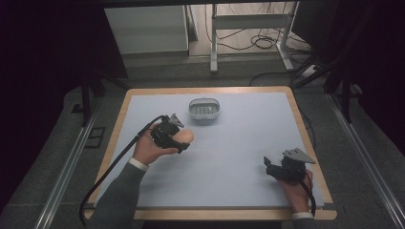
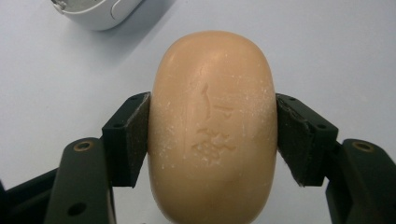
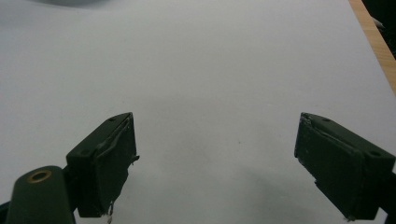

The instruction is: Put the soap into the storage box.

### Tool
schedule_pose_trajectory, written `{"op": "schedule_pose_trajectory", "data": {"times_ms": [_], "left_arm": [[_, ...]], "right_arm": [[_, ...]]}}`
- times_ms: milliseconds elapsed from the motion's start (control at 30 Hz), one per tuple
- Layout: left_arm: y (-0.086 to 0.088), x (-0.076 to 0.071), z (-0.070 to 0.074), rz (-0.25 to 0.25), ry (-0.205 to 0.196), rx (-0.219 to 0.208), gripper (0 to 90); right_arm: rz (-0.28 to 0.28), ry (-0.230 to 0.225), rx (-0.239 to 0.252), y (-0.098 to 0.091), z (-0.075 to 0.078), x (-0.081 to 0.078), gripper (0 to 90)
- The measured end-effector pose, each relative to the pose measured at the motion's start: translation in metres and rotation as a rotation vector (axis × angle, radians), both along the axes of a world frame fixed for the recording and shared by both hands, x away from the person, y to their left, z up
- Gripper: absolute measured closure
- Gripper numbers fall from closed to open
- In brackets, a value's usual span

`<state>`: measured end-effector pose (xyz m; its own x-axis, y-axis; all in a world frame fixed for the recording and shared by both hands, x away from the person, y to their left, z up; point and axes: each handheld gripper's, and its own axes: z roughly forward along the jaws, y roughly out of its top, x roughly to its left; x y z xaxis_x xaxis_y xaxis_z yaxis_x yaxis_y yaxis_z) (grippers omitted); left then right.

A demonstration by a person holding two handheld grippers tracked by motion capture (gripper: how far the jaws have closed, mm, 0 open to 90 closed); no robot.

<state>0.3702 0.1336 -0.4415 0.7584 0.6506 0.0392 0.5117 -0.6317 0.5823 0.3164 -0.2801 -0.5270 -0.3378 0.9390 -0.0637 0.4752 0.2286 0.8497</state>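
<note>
We see the pale blue surface (image 1: 239, 157) with a white soap dish (image 1: 204, 109) near its far middle. Our right tongs (image 1: 268, 168) rest near the right edge, jaws wide apart. Our left tongs (image 1: 184, 143) are clamped on a tan soap bar (image 2: 212, 126), just short of the dish.
</note>
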Motion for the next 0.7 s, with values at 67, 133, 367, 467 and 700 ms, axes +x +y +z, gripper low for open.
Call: {"op": "schedule_pose_trajectory", "data": {"times_ms": [67, 133, 367, 467, 700], "left_arm": [[-0.001, 0.001, 0.001, -0.002, 0.001, 0.004, 32.7], [-0.001, 0.002, 0.001, 0.000, -0.001, 0.000, 32.6], [-0.003, 0.006, 0.004, -0.008, -0.003, 0.015, 32.7], [-0.004, 0.007, 0.005, -0.006, -0.003, 0.007, 32.7], [-0.007, 0.012, 0.009, -0.011, -0.006, 0.019, 32.7]], "right_arm": [[0.000, 0.000, -0.001, 0.000, 0.000, 0.000, 13.1], [0.000, 0.000, -0.001, 0.000, 0.000, 0.000, 13.1], [0.001, 0.002, -0.001, 0.000, 0.000, 0.000, 13.1], [0.001, 0.002, -0.001, 0.000, 0.000, 0.000, 13.1], [0.001, 0.002, -0.001, 0.000, 0.000, 0.000, 13.1]]}}
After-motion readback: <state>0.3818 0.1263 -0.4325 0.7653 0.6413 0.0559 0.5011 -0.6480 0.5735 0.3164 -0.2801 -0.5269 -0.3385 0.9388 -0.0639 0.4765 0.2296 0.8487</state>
